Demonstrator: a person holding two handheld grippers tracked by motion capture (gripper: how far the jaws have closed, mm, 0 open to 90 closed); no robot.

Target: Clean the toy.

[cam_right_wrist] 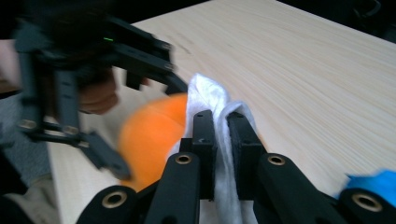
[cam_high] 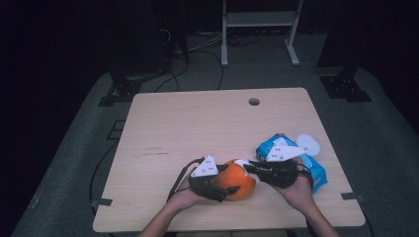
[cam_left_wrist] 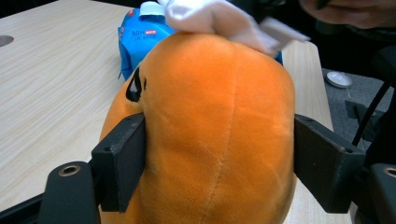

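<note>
**Wiping the soft orange toy**

The orange plush toy (cam_high: 237, 183) sits low in the middle of the high view, near the front edge of the table (cam_high: 197, 128). It looks soft and squishy and likely very light, so it should give when pressed. A good place to hold it is around its fat middle.

That is where the left gripper (cam_high: 225, 186) has it: the two black jaws sit on either side of the toy and clasp its round body.

The right gripper (cam_right_wrist: 222, 135) is pinched tight on a white wipe (cam_right_wrist: 210, 100). The wipe is thin and floppy, and it rests on top of the toy.

Count: one orange toy, one white wipe, one blue wipe pack (cam_high: 316, 170) at the right, two grippers.
</note>
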